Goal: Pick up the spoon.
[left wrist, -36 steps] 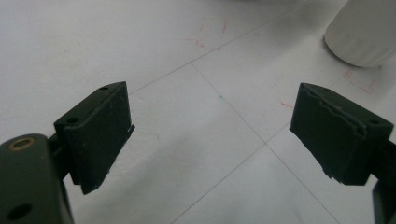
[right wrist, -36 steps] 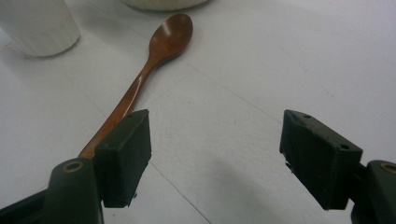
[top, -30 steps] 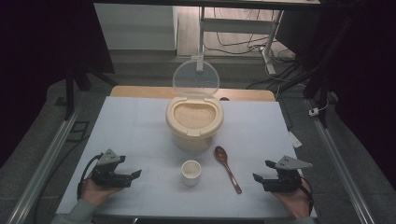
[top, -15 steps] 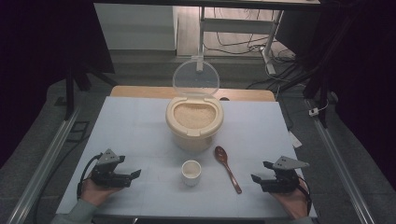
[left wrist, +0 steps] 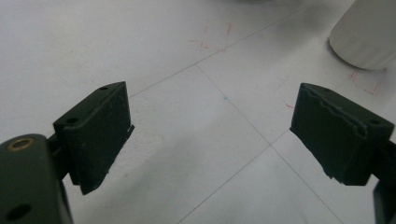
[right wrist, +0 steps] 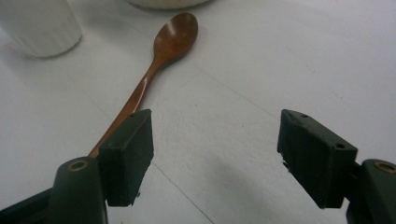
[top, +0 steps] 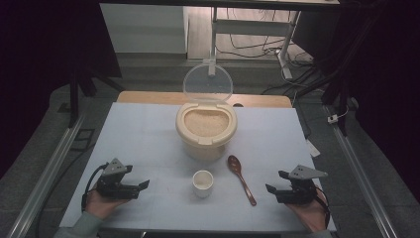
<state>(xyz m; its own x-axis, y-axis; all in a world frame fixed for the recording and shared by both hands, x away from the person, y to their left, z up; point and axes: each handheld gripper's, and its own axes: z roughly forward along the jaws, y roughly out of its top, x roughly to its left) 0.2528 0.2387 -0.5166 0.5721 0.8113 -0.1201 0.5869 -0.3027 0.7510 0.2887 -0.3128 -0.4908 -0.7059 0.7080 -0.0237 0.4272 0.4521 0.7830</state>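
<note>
Nothing started yet, by the look of it. Wooden spoon (top: 241,178) lies flat on the table (top: 143,134), untouched, bowl end far, handle running near-right. Small white cup (top: 202,183) stands just left of it, apart; can't tell whether anything is in it. Rice container (top: 206,130) sits far of both, centre of the table, clear lid (top: 208,83) standing open, grain level near the rim.

Left gripper (top: 141,185) rests low at the near-left, jaws wide apart, nothing between them; its own view has the cup at the far right. Right gripper (top: 271,189) is low at the near-right, jaws also wide apart and empty. In the right gripper view the spoon (right wrist: 154,65) handle runs behind the left jaw, not between the jaws.

Likely plan: grab spoon, scoop rice into cup. All of that is left.

Room: bare table between each gripper and the centre items, so approach lanes are clear. Right hand sits near the table's right and near edges; left hand near the near edge. The spoon handle end is the closest grab point for the right gripper. Cup is just beside the spoon, so a sloppy pick could knock it.
</note>
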